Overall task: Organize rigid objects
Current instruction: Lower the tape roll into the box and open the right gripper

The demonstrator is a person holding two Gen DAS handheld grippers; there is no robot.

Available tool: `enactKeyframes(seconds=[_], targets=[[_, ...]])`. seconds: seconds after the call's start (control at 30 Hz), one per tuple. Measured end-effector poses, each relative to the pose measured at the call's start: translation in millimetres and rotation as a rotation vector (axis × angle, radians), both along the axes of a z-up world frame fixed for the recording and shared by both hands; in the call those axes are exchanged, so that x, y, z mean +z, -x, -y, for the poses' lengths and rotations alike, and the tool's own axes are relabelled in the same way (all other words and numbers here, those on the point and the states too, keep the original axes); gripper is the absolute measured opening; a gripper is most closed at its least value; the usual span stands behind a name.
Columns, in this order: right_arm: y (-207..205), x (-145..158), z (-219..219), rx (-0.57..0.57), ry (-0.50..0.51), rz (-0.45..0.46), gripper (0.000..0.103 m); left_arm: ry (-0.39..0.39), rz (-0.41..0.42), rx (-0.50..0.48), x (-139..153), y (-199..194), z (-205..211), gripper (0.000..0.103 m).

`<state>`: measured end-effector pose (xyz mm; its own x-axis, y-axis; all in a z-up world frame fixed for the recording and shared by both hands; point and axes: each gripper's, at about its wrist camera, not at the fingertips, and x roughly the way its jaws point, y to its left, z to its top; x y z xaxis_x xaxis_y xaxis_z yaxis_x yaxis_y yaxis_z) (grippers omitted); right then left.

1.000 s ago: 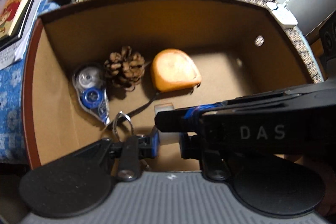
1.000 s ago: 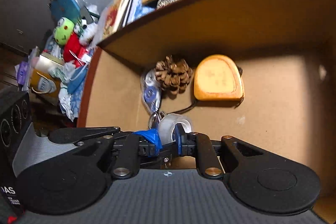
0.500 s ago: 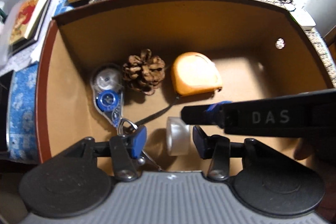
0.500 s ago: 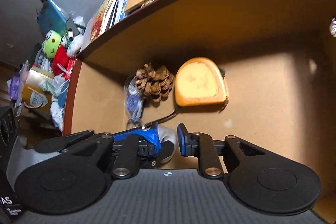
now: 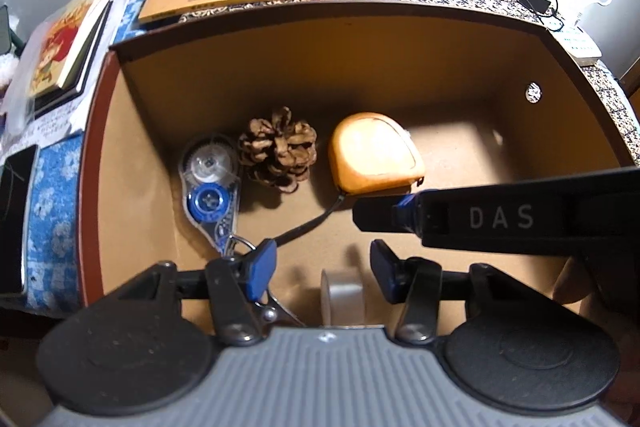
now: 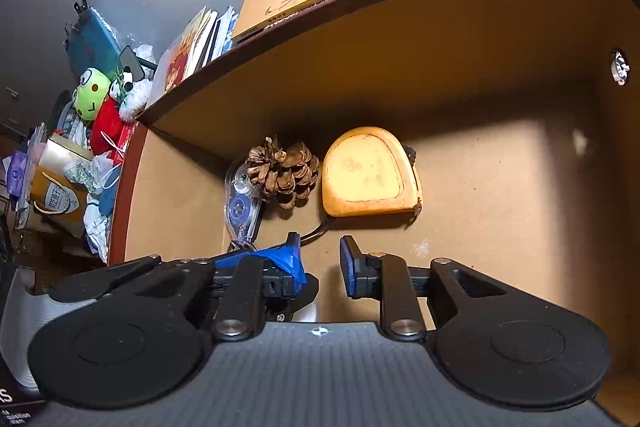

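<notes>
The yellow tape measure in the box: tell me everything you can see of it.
The yellow tape measure, a rounded, worn plastic-looking case with a paler, stained face panel, lies flat on the cardboard box floor near the back wall. A thin black cord trails from its lower corner toward the front. The brown pine cone sits close beside it; contact is unclear. Neither gripper touches it.

Tape roll (image 5: 343,297) half hidden behind the left hand-held gripper (image 5: 322,269) body, keyring (image 5: 240,247) likewise.
</notes>
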<state>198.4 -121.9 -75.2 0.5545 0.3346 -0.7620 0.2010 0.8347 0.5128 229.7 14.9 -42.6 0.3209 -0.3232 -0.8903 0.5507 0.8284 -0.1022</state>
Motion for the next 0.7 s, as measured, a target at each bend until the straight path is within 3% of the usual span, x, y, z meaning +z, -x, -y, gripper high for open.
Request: enactKeyframes(seconds=[0.7], targets=[[3.5,4.9,-5.6,-0.019,0.072,0.046,0.006,-0.048,0.077,0.009,1.9,6.5,4.9,0.053]])
